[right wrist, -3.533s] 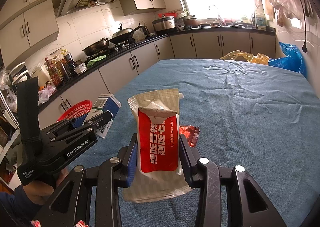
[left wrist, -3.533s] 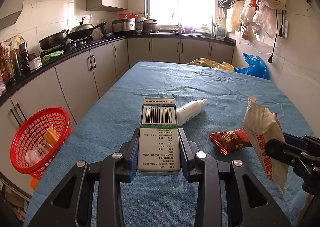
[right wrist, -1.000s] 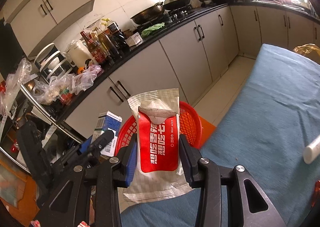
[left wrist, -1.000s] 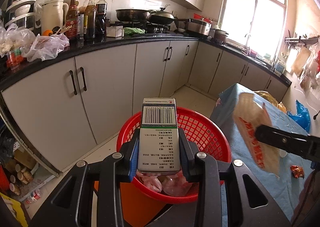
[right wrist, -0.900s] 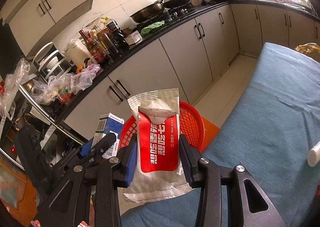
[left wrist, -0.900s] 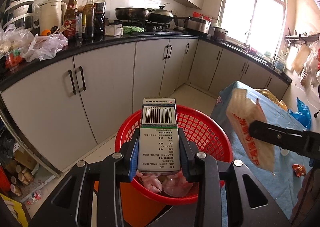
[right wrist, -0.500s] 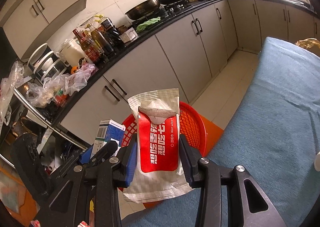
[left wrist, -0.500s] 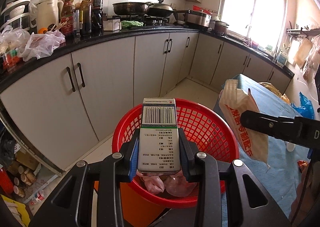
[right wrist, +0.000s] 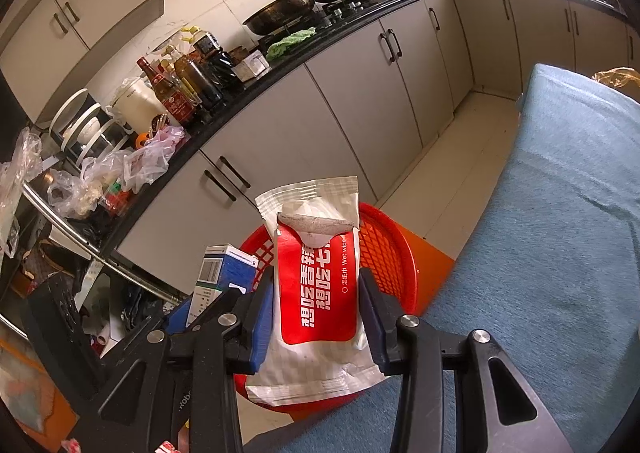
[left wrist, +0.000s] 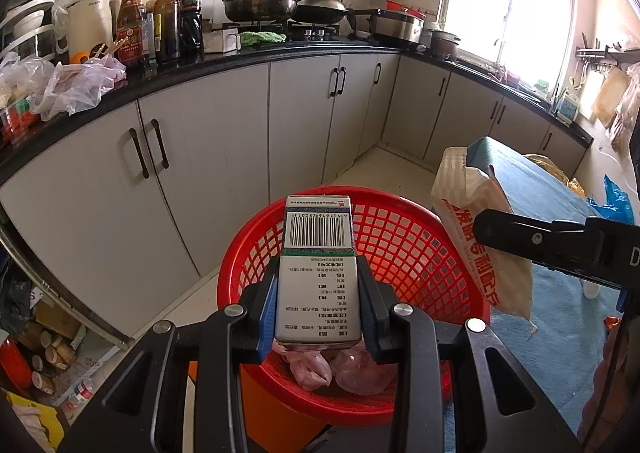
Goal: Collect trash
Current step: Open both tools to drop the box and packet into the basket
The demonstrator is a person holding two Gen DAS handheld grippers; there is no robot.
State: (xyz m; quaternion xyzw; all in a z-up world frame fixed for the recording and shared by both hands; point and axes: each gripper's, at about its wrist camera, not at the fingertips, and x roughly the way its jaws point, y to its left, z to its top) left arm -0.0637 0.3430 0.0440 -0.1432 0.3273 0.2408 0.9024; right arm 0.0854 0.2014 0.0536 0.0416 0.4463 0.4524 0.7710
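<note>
Since a second ago both grippers have sunk a little toward the basket, whose rim now sits larger and lower in each view; the table edge has slid further right. The left gripper (left wrist: 319, 303) stays clenched on the white-and-green cardboard box with a barcode (left wrist: 318, 265), its blue pads pressed against the box's two long sides, the box upright and poised over the opening of the round red plastic mesh basket (left wrist: 400, 249). Below it, inside the basket, lie crumpled pinkish plastic bags (left wrist: 344, 371). The right gripper (right wrist: 318, 313) likewise grips the red-and-white wet-wipe packet (right wrist: 316, 293) by its sides, the torn flap at the top, with the packet over the basket's near rim (right wrist: 396, 253). In the left wrist view that packet (left wrist: 480, 245) hangs just beside the basket's right edge. The basket rests on an orange stool (right wrist: 434, 257) beside the blue-cloth-covered table (right wrist: 560, 233). Beyond stand grey cabinets (left wrist: 224, 141) under a black countertop.
</note>
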